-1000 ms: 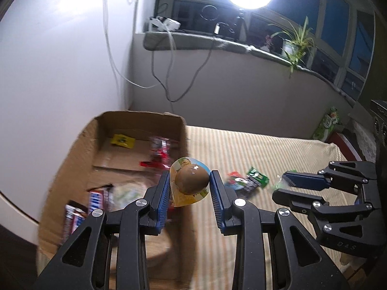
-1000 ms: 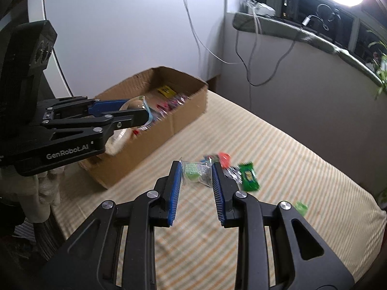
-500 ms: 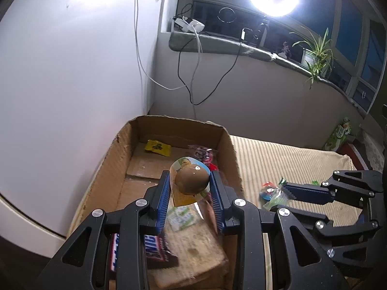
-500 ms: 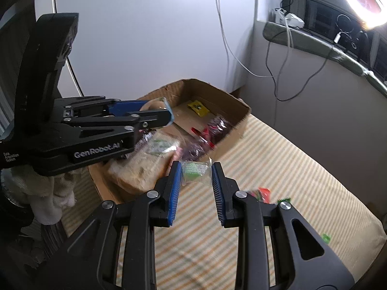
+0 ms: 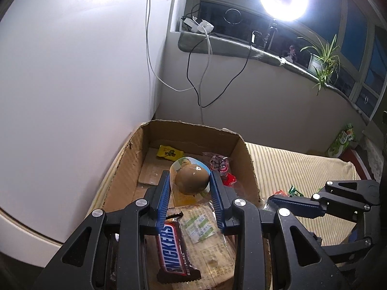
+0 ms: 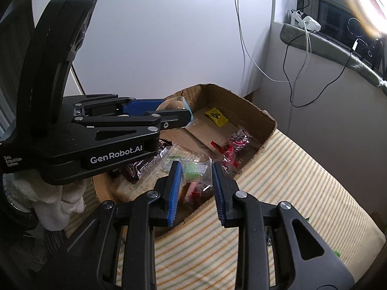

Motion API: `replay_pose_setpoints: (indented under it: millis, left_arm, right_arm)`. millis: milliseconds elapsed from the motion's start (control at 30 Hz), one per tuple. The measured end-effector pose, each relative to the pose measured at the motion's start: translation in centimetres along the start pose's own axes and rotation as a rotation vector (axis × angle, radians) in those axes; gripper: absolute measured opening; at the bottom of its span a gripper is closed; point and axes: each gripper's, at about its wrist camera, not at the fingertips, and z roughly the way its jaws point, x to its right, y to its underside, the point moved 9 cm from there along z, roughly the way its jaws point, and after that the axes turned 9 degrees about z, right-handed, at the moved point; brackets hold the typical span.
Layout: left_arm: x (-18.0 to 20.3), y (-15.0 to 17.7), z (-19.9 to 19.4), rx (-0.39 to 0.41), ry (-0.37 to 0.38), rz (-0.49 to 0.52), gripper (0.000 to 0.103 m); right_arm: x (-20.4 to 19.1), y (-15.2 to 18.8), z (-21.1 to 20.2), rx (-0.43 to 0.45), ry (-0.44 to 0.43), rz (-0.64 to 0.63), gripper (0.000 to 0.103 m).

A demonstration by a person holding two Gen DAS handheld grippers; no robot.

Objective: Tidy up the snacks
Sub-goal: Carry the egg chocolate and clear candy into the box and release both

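Note:
My left gripper is shut on a packaged brown egg and holds it above the inside of the open cardboard box. It shows from the side in the right wrist view. My right gripper is shut on a clear packet with green candy, over the box's near right wall. In the box lie a Snickers bar, a yellow packet, a red-and-dark wrapped snack and a large flat bread pack.
The box stands on a striped cloth against a white wall. A few loose snacks lie on the cloth to the right of the box. Cables hang down the wall behind. A green carton stands at far right.
Both grippers have moved left from the loose snacks on the cloth to the box, each still carrying its item. The left one is now over the box interior, the right one at its near wall.

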Motion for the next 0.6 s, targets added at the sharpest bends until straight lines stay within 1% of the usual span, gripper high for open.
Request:
replay_pose_setpoints:
  millis: [133,300,400,500,567,600]
  left_arm:
    - [-0.16,0.02,0.14,-0.004,-0.001,-0.002,0.031]
    - [-0.30,-0.08,0.03,0.002,-0.006,-0.009,0.034]
    - [-0.35,-0.08,-0.05,0.003,-0.010,-0.011,0.034]
    - [-0.44,-0.05,-0.14,0.002,-0.015,-0.014,0.034]
    - [-0.49,-0.10,-0.27,0.006,-0.022,-0.014,0.034]
    - [-0.52,-0.14,-0.39,0.008,-0.024,-0.014,0.034]
  right_arm:
    - [-0.25,-0.07,0.28,-0.002,-0.001,-0.003,0.027]
    - [-0.52,-0.04,0.22,0.002,-0.003,-0.012,0.028]
    - [-0.80,-0.07,0.07,0.006,-0.006,-0.020,0.031]
    - [-0.94,-0.07,-0.15,0.014,0.000,-0.023,0.039]
    - [-0.88,-0.17,-0.32,0.020,0.002,-0.021,0.048]
    - [-0.85,-0.20,-0.44,0.024,0.004,-0.019,0.050]
